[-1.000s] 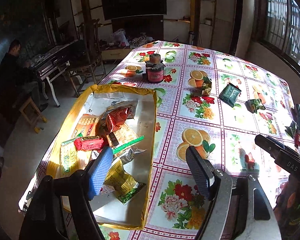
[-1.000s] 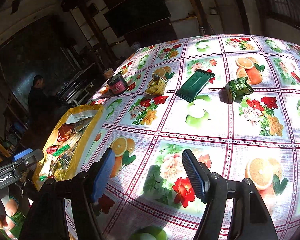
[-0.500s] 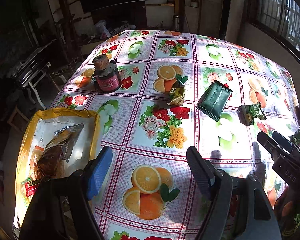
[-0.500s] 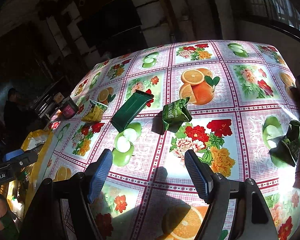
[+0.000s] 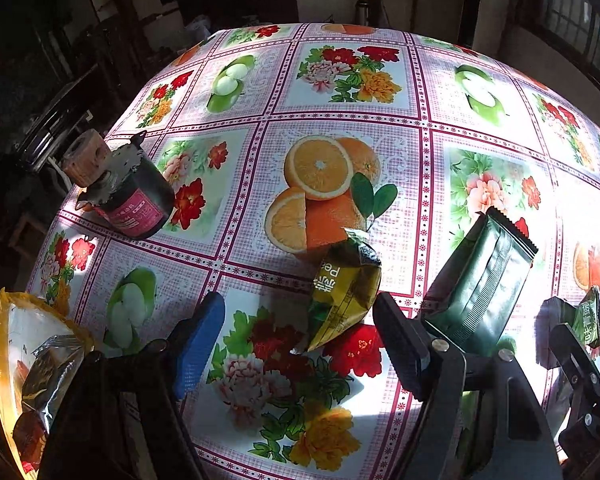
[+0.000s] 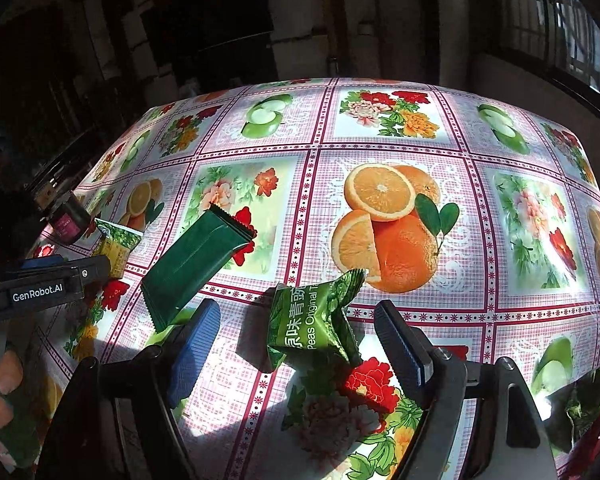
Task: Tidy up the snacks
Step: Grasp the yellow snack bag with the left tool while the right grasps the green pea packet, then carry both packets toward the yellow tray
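My left gripper [image 5: 300, 344] is open, and a yellow pea snack packet [image 5: 346, 288] lies on the table between and just beyond its fingertips. A dark green flat pouch [image 5: 478, 284] lies to its right. My right gripper [image 6: 296, 348] is open with a green pea snack packet [image 6: 314, 326] between its fingertips. The dark green pouch [image 6: 194, 266] lies to its left, the yellow packet [image 6: 114, 246] farther left. The yellow tray [image 5: 4, 360] with packed snacks sits at the lower left of the left wrist view.
A dark jar with a cork lid [image 5: 124, 192] stands at the table's left edge. More green wrappers [image 6: 588, 404] lie at the right. The floral tablecloth [image 5: 340, 80] stretches beyond the snacks. The other gripper [image 6: 40, 290] shows at the left of the right wrist view.
Both grippers moved forward across the table. The left one left the tray and closed in on the yellow packet; the right one closed in on the green pea packet. Both stayed open.
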Demonstrator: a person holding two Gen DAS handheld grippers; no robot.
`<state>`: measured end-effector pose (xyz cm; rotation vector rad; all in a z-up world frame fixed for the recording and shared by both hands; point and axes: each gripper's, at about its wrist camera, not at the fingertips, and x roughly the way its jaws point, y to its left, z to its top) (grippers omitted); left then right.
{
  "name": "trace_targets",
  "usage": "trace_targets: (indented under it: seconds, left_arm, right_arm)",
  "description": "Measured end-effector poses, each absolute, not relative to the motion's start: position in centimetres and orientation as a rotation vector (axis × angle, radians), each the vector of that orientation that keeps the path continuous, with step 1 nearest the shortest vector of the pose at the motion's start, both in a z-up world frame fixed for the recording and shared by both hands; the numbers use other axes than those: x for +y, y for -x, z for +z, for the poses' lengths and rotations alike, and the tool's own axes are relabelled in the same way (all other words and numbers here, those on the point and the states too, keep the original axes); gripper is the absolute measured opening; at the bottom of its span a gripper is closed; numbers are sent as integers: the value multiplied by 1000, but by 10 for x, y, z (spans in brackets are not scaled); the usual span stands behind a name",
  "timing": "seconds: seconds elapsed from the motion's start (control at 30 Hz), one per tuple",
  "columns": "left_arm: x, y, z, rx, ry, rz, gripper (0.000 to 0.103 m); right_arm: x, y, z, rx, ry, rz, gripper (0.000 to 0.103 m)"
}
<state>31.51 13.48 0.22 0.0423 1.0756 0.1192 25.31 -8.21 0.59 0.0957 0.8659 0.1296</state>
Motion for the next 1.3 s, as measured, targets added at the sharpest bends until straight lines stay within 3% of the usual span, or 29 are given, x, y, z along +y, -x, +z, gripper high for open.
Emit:
trace_targets:
  seconds: [0.07,0.1,0.13,0.17,0.2,0.23,0.77,1.3]
  left_arm:
    - [131,-320,-3,1071,-27,109,76]
    - [130,-323,-2,1068,-22,112,74]
    - [129,-324,-2,1064,-14,109,64]
    - [128,-325,0,1065,1,92,55]
    - [125,-325,1,1072,13,63,34]
    - [122,-324,2,1078,6,56,29]
    - [142,-194,24,1106,-13,22,27]
    - [204,-64,60,1011,-1,180,27]
  right_arm:
    - [-81,-257,4,871,-95,131,80]
    - [-81,-259,4,874,-95,130,71]
    - [-81,-259,3,876,-94,127,64]
    - [-82,-258,4,870,-92,119,50]
    - [-82,-257,3,873,-96,119,41]
    - [-83,-256,3,872,-100,124,41]
    - [-60,-138,39,826,-216,291,40]
    - [-6,-47,56,811,-275,456,40]
